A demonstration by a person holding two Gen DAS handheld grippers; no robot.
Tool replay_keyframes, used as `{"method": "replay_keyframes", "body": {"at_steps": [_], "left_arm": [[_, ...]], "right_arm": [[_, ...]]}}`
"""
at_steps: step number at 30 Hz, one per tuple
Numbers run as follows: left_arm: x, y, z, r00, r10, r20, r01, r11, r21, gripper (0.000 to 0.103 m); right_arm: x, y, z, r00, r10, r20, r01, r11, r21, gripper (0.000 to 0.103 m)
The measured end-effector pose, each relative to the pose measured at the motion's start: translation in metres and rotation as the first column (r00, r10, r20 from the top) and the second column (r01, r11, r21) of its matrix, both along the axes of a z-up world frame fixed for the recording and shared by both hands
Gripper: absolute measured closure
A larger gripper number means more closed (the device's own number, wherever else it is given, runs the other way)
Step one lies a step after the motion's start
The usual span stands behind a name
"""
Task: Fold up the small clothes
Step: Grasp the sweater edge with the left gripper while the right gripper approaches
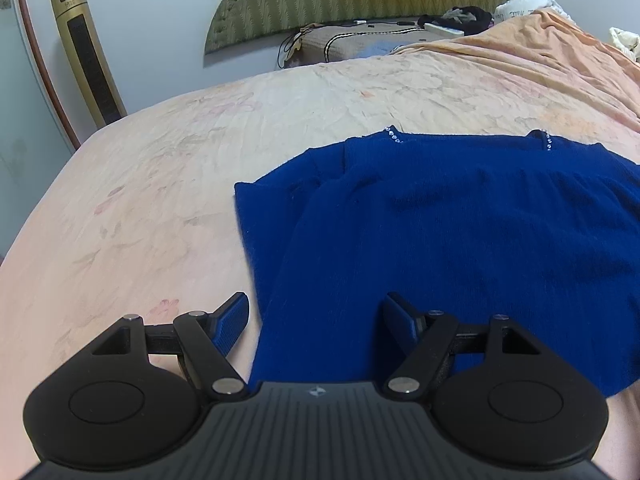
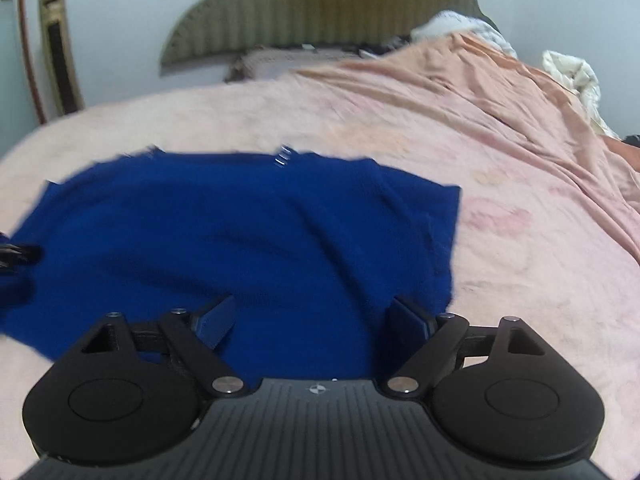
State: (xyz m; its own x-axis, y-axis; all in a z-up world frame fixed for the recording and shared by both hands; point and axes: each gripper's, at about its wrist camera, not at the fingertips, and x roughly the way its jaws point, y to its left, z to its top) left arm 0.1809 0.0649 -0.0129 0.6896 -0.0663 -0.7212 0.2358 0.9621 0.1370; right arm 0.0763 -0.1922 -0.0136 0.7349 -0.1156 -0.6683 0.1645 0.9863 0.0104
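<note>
Blue garment spread on the bed, both grippers parted and empty above its near edge.

The blue knit top (image 1: 460, 232) lies flat on the peach bedsheet (image 1: 140, 200), neckline towards the upper frame, hem at the bottom. The left gripper (image 1: 316, 316) straddles its left edge in the lower centre; the right gripper (image 2: 312, 320) hovers over cloth near the right edge, neither pinching fabric. The hem disappears under both tool bodies, the right view is motion-blurred, and a dark shape at its left edge is unreadable.
</note>
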Motion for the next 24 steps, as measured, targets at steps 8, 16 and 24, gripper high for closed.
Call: {"method": "replay_keyframes", "body": {"at_steps": [8,16,24], "left_arm": [[-0.005,0.004,0.005,1.000,0.003,0.004,-0.003,1.000,0.012,0.029],[0.018,0.051,0.021,1.000,0.030,-0.007,-0.031,0.992,-0.122,0.020],[0.070,0.100,0.009,0.983,-0.035,-0.182,-0.032,0.936,-0.350,0.020]], "right_arm": [[-0.012,0.049,0.015,0.994,0.105,0.032,-0.106,0.994,0.000,0.015],[-0.028,0.114,0.022,0.964,0.259,0.054,-0.249,0.958,-0.145,0.014],[-0.048,0.181,0.008,0.904,0.428,0.016,-0.400,0.858,-0.322,0.012]]}}
